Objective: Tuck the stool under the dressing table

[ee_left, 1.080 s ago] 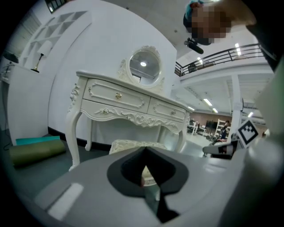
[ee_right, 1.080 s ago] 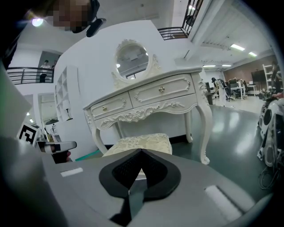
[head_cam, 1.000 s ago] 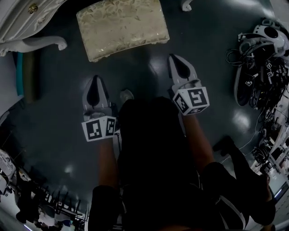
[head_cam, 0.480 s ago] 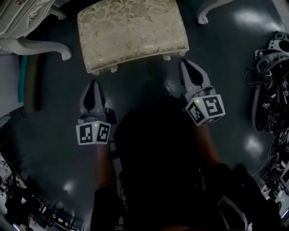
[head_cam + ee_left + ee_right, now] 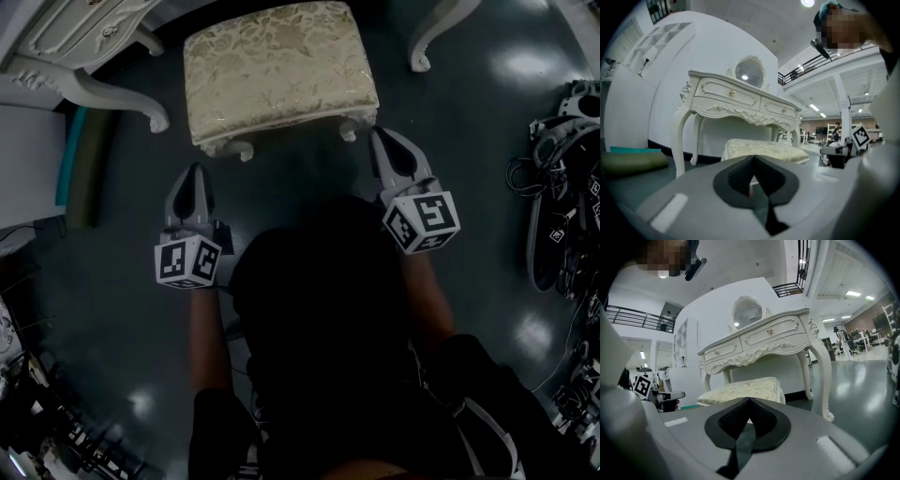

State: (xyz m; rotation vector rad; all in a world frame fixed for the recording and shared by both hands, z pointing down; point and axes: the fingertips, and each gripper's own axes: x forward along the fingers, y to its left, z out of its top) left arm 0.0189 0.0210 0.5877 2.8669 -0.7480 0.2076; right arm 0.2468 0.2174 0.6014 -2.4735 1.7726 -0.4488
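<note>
The stool (image 5: 279,70), with a cream patterned cushion and white carved legs, stands on the dark floor in front of the white dressing table (image 5: 80,37). In the gripper views the stool (image 5: 764,150) (image 5: 743,391) sits just short of the table (image 5: 736,101) (image 5: 759,345), between its front legs. My left gripper (image 5: 190,178) is shut and empty, a little below and left of the stool's near left corner. My right gripper (image 5: 386,141) is shut and empty, its tip close beside the stool's near right leg; contact cannot be told.
A teal and olive bolster (image 5: 80,169) lies on the floor at the left beside the table leg. Headsets, cables and gear (image 5: 567,187) are piled along the right edge. The table's right front leg (image 5: 436,33) curves down near the stool's far right.
Both grippers have come closer to the stool's near edge and sunk lower. The view has shifted forward, so the stool and table legs now show more fully. Jaws stayed shut.
</note>
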